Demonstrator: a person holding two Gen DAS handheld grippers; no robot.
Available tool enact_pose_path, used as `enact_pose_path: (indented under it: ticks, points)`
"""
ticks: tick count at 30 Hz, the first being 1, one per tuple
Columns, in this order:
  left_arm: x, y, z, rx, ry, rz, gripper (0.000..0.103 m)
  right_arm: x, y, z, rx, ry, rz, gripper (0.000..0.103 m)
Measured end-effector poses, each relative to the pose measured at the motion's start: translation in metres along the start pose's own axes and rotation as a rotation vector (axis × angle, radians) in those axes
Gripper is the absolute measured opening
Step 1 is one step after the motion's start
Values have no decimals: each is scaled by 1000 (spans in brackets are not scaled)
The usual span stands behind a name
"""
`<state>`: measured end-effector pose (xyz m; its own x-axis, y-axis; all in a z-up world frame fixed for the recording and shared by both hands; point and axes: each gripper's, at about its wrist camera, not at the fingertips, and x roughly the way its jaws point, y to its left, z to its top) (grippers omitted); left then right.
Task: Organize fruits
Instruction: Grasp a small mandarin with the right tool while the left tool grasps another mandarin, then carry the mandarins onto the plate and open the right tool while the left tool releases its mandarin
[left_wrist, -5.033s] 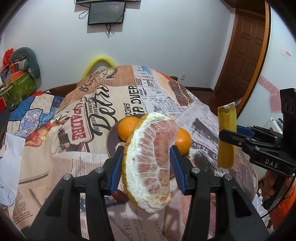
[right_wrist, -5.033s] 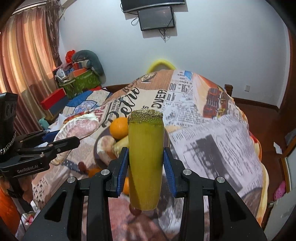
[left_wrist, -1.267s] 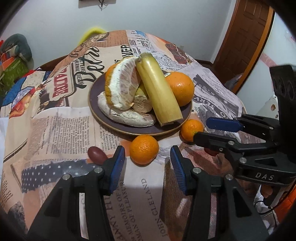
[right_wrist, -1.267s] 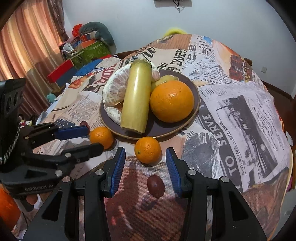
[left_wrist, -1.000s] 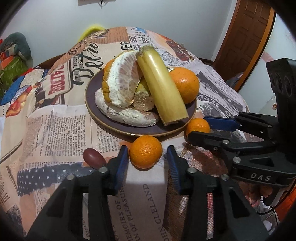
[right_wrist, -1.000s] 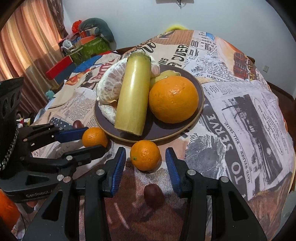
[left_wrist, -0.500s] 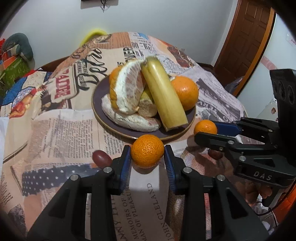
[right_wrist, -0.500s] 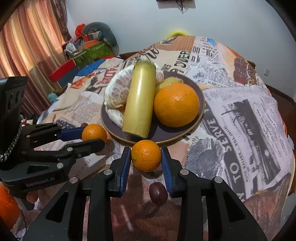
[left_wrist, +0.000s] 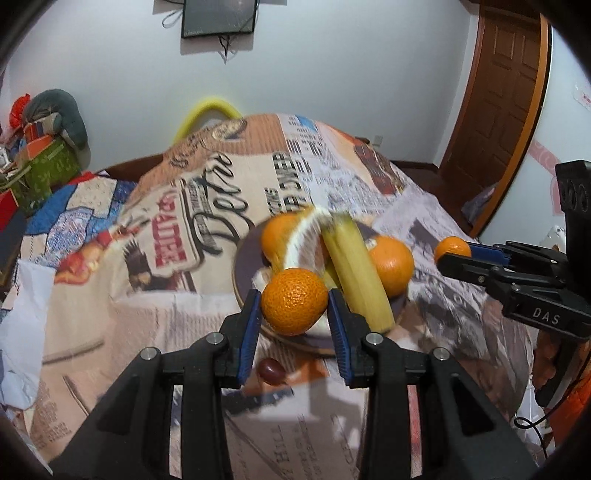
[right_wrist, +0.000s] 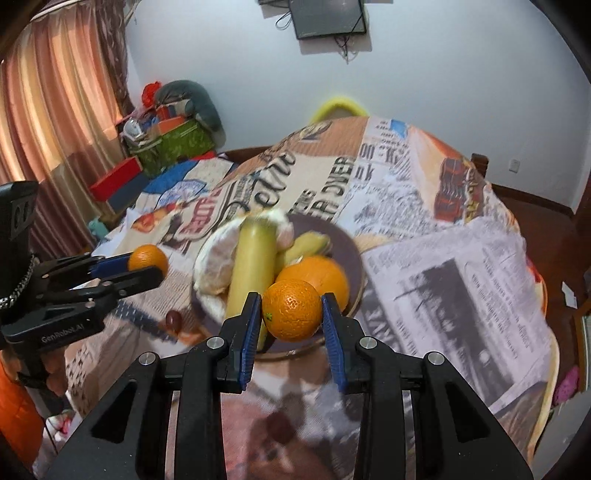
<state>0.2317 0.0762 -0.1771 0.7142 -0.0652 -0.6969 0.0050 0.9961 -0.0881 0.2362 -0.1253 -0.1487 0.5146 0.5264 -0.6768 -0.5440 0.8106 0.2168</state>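
My left gripper (left_wrist: 293, 300) is shut on a small mandarin (left_wrist: 294, 310), held in the air in front of the dark plate (left_wrist: 242, 266). My right gripper (right_wrist: 291, 306) is shut on a second mandarin (right_wrist: 291, 314) just above the plate's near rim (right_wrist: 356, 258). Each gripper also shows in the other view: the right gripper (left_wrist: 453, 252) at the right, the left gripper (right_wrist: 147, 266) at the left. On the plate lie a peeled pomelo piece (right_wrist: 214, 266), a yellow-green banana (right_wrist: 251, 266) and a large orange (right_wrist: 317, 273).
A dark red small fruit (left_wrist: 270, 370) lies on the newspaper-print tablecloth (left_wrist: 184, 229) near the plate's front; the same dark red fruit (right_wrist: 173, 319) shows left of the plate. The table drops off on the right (right_wrist: 535, 295). Boxes and bags (right_wrist: 166, 136) stand by the curtain.
Both grippers have closed on the two mandarins that lay on the cloth in front of the plate, and have lifted them clear of it. The view has tilted up.
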Motion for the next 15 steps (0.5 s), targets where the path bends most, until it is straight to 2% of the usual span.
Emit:
enact_pose_path:
  ticks: [9, 15]
  points:
    - [13, 15, 26, -5, -26, 30, 36, 1, -17, 28, -1, -56, -32, 30]
    - [30, 24, 35, -15, -20, 43, 36, 15, -25, 36, 10, -52, -31, 30]
